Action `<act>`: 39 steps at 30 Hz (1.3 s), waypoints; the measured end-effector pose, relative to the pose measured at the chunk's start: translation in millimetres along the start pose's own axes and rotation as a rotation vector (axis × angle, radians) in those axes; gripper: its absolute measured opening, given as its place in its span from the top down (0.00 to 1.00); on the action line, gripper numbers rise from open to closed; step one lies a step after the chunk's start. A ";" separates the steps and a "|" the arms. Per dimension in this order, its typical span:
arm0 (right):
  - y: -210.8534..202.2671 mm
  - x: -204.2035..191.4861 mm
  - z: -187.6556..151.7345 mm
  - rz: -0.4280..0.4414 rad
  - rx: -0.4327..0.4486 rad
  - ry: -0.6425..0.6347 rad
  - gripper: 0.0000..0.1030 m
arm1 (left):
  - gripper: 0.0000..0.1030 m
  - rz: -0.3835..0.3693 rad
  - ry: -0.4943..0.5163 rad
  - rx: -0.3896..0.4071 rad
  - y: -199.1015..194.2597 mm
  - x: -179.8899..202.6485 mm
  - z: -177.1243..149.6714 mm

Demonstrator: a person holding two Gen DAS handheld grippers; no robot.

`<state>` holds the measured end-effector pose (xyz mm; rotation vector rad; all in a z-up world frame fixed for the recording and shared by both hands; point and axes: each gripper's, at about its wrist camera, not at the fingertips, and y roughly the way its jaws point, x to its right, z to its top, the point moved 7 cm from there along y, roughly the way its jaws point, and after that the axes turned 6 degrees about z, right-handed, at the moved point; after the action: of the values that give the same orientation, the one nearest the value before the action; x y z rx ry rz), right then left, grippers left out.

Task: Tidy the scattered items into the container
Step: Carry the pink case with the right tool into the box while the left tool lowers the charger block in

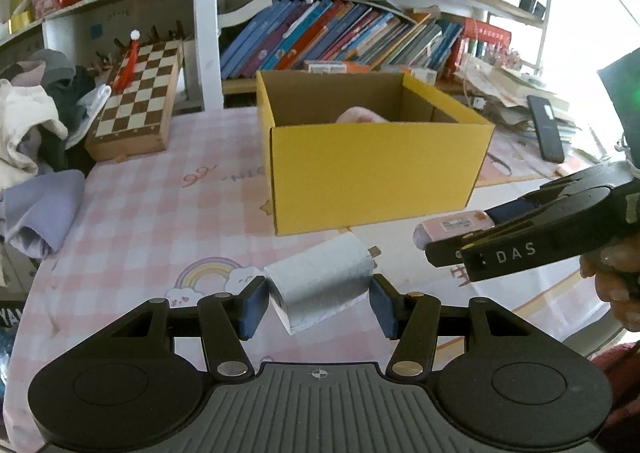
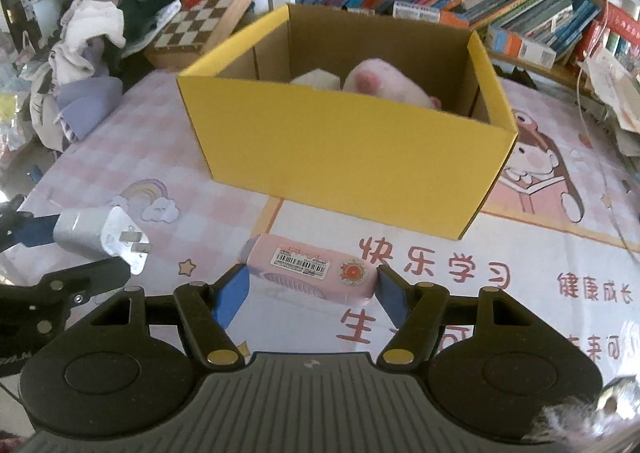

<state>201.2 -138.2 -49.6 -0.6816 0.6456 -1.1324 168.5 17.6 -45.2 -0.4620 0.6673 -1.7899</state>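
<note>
My left gripper (image 1: pixel 318 303) is shut on a white plug adapter (image 1: pixel 320 285), held above the table in front of the yellow cardboard box (image 1: pixel 376 173). In the right wrist view that white plug adapter (image 2: pixel 102 239) shows at the left with its metal prongs pointing right. My right gripper (image 2: pixel 312 293) is shut on a pink rectangular case (image 2: pixel 312 269) with a barcode label, lifted just before the yellow cardboard box (image 2: pixel 344 157). The pink case (image 1: pixel 452 227) also shows at the right of the left wrist view. Inside the box lie a pink plush toy (image 2: pixel 384 87) and a white item (image 2: pixel 318 79).
A chessboard (image 1: pixel 136 101) and a pile of clothes (image 1: pixel 36 125) lie at the back left. Leaning books (image 1: pixel 340 37) fill the shelf behind the box. Stacked papers and a black phone (image 1: pixel 546 129) sit at the right. The table carries a pink checked cloth (image 1: pixel 160 213).
</note>
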 end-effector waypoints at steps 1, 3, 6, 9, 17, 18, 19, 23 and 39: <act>-3.6 -1.1 0.6 -0.001 0.008 -0.006 0.35 | 0.47 -0.004 0.001 0.006 -1.9 1.0 2.2; -10.1 -2.4 2.9 -0.004 0.028 -0.018 0.35 | 0.47 -0.012 0.001 0.018 -5.6 3.0 7.1; -22.2 0.8 11.2 -0.006 0.076 -0.020 0.35 | 0.47 -0.030 0.002 0.044 -10.2 7.2 16.6; -33.5 8.9 21.9 -0.003 0.118 0.003 0.35 | 0.47 -0.045 0.013 0.074 -13.1 11.6 28.2; -55.8 26.1 60.7 0.002 0.223 0.013 0.35 | 0.47 -0.053 0.020 0.156 -10.9 14.2 72.7; -57.8 28.1 65.9 0.002 0.234 0.007 0.35 | 0.47 -0.051 0.021 0.167 -9.7 14.1 78.8; -59.7 30.8 71.5 0.002 0.246 0.001 0.35 | 0.47 -0.049 0.021 0.178 -7.9 13.9 85.2; -61.0 42.2 92.6 0.002 0.279 -0.017 0.35 | 0.47 -0.034 0.022 0.212 2.6 13.2 108.3; 3.3 74.1 180.1 0.075 0.251 -0.133 0.35 | 0.47 0.014 0.099 0.144 85.8 30.9 153.8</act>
<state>361.3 -179.3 53.3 -0.5086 0.4038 -1.0666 315.5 -63.6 16.4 -0.2723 0.6035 -1.8425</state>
